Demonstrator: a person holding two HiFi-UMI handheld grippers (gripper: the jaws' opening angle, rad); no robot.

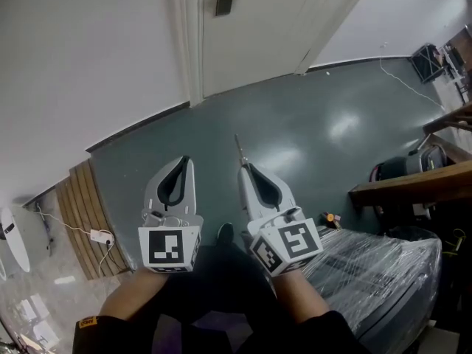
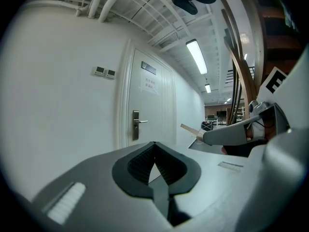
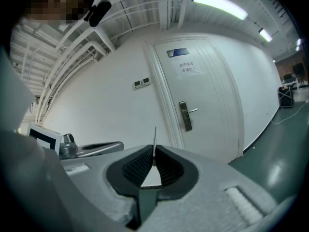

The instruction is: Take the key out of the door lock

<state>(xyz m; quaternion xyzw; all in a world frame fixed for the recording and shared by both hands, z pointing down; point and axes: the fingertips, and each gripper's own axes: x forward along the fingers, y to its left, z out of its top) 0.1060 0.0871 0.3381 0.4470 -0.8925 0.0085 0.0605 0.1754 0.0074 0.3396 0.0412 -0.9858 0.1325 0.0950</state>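
Fingers [image 3: 170,167] of our right gripper [image 3: 154,156] were pinched on a thin blade – the key [image 3: 154,138], we judged, already out of the door lock [image 3: 185,116] well ahead – while our left gripper [image 2: 154,145] was closed on nothing, so the next move called only for a steady hold.

L gripper [image 1: 184,159], R gripper [image 1: 244,167]: lt grey bodies, blk ribbed pads; marker cubes [image 1: 170,248] blk/wht square pattern. Door [image 1: 273,32] wht, floor [image 1: 310,135] dk grey-green. Key [image 3: 154,138] pale silver.
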